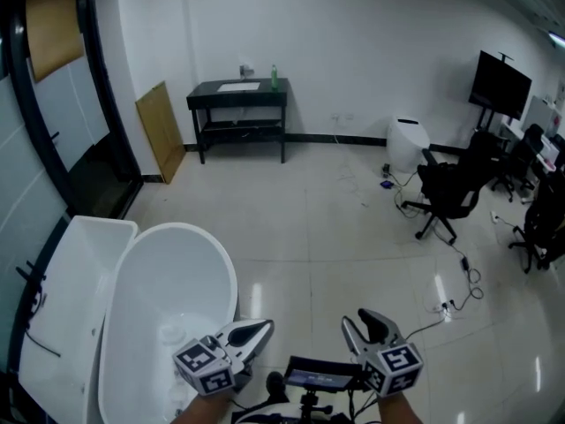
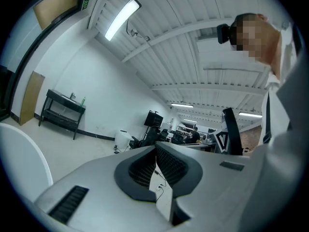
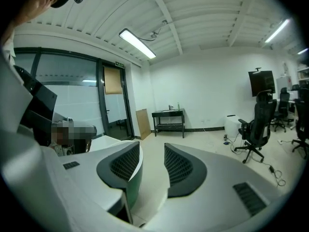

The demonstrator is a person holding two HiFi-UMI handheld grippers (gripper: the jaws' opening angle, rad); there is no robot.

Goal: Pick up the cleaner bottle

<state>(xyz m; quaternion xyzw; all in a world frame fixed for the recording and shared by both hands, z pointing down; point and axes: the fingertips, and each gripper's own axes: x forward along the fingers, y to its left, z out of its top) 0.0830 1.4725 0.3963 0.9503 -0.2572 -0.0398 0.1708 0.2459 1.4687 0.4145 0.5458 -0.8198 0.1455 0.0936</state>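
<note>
We hold both grippers low at the head view's bottom edge, where our hands are cut off. The left gripper [image 1: 254,331] has its jaws pressed together at the tips on nothing, which its own view makes plain. The right gripper [image 3: 152,147] has its jaws apart, with only floor between them. Only the head view shows the white bathtub [image 1: 231,274] just beside the left gripper. Farthest off, the green cleaner bottle [image 1: 274,78] stands upright on the black table [image 1: 237,96] by the back wall, well apart from both grippers and too small to read.
</note>
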